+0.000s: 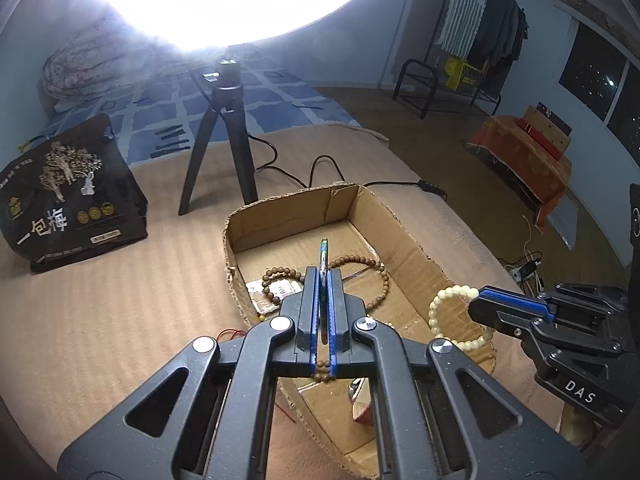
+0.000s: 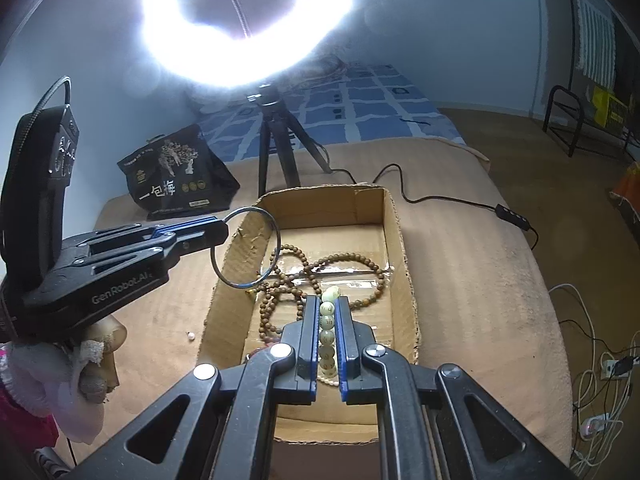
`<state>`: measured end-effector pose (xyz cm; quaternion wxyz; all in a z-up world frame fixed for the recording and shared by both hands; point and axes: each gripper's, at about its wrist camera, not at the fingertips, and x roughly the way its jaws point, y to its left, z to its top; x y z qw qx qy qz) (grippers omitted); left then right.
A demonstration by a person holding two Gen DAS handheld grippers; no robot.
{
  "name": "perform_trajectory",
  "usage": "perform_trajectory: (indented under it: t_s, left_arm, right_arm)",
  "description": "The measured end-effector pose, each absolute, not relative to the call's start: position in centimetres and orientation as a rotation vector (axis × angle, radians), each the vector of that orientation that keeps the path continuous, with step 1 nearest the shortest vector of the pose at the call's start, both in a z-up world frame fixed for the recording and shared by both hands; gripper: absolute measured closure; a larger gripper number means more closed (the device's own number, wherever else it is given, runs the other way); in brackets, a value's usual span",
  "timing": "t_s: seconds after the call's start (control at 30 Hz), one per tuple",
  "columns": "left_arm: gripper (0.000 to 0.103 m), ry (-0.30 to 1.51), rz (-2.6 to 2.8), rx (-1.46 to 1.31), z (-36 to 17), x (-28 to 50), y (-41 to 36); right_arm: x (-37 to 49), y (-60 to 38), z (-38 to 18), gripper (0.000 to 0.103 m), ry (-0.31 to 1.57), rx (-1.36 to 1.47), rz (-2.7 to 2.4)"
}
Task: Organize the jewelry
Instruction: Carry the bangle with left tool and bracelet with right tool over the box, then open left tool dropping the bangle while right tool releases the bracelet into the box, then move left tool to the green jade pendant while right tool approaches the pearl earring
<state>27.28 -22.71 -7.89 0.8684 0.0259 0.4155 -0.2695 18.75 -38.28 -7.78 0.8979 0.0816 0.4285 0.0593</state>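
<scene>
Open cardboard box (image 2: 394, 236) holding brown bead strands (image 2: 344, 264), left gripper (image 1: 323, 276) clamped on thin bangle (image 2: 244, 254) at nine o'clock, right gripper (image 2: 329, 304) clamped on pale bead bracelet (image 1: 452, 316)

Two fisheye views, each from a camera mounted just behind its own claw, looking forward and steeply down along the fingers. The left wrist view sits close above the near left corner of an open cardboard box (image 1: 404, 236), facing a ring light (image 1: 236, 4) on a tripod. The right wrist view looks down the box's length from its near end. Both share the box, light, black bag (image 2: 180, 176) and bed, and each shows the other claw at its edge.
</scene>
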Motion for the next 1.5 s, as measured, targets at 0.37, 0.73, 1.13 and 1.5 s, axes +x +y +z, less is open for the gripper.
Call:
perform_trajectory:
  t_s: [0.37,0.73,1.13,1.5]
  left_arm:
    - [0.100,0.869,-0.581,0.095,-8.0,27.3,-24.1]
    - [0.074,0.855,-0.570,0.087,-7.2,26.7,-22.8]
    - [0.074,0.839,-0.544,0.055,-5.9,25.9,-19.5]
    - [0.073,0.859,-0.482,0.011,-6.3,25.8,-13.7]
  right_arm:
    - [18.6,-38.4,-7.8,0.077,0.881,0.168,0.114]
    - [18.0,-38.1,-7.2,0.025,0.856,0.143,0.099]
    - [16.7,-37.5,-5.9,0.007,0.821,0.132,0.092]
    - [15.3,-36.3,-4.6,0.002,0.784,0.127,0.113]
